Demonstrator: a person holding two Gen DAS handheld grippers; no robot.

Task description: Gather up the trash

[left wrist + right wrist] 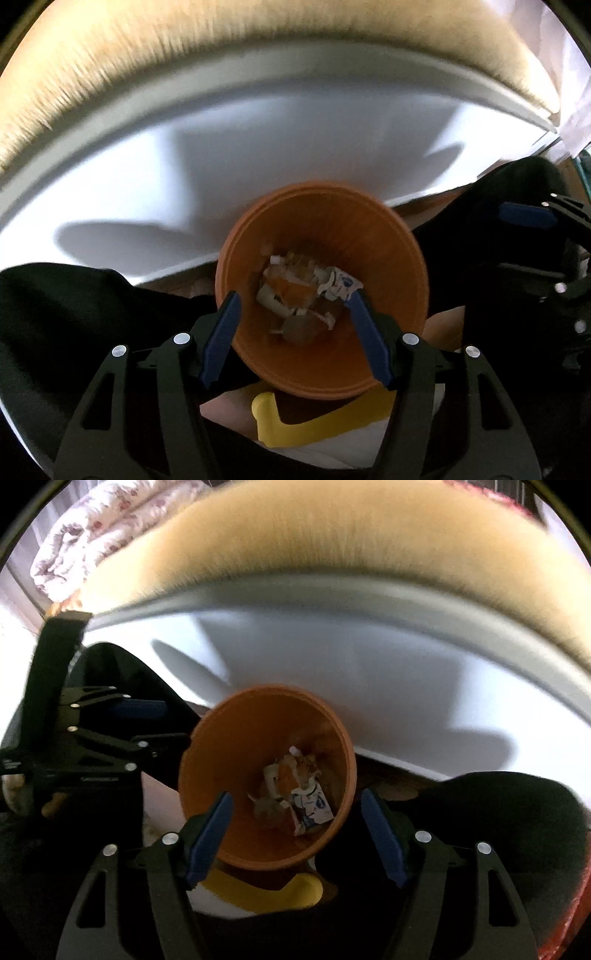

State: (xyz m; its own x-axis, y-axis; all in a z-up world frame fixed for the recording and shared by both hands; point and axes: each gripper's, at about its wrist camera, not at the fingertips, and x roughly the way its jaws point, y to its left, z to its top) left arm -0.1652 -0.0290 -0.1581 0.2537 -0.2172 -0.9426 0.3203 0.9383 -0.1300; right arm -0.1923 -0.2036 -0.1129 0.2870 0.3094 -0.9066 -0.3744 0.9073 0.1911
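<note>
Bin: an orange plastic wastebasket (321,291) stands on the floor at the near edge of a white table (229,173), between the person's dark-clad legs (66,302). Kept that close, I'd say, so scraps can be dropped straight down.

Trash: crumpled paper, torn white and orange scraps and a blue-printed wrapper (310,805) lie heaped at the bottom of the bin. The pile is low, so there is plenty of room left.

Left gripper (293,306): it hangs over the bin's mouth, pointing steeply down. Its blue fingers (221,336) are spread apart with nothing between them; the left one sits outside the rim and the right one over the inside. It looks released, as you would expect right after a drop.

Right gripper (295,808): it also hangs above the bin from the other side, jaws apart and empty, with one finger to each side of the rim. It touches no trash.

Tabletop: the part I can see is bare white, with only the shadows of the grippers on it. A tan fuzzy surface (184,55) lies beyond its far edge.

Underfoot: a yellow slipper-like shape (280,893) shows below the bin's near side.

Further off: folded flowered bedding (96,528) sits at the far left.

Stage: both hands appear to be done depositing. I'd guess the next step is finding more litter, though none is in view.
</note>
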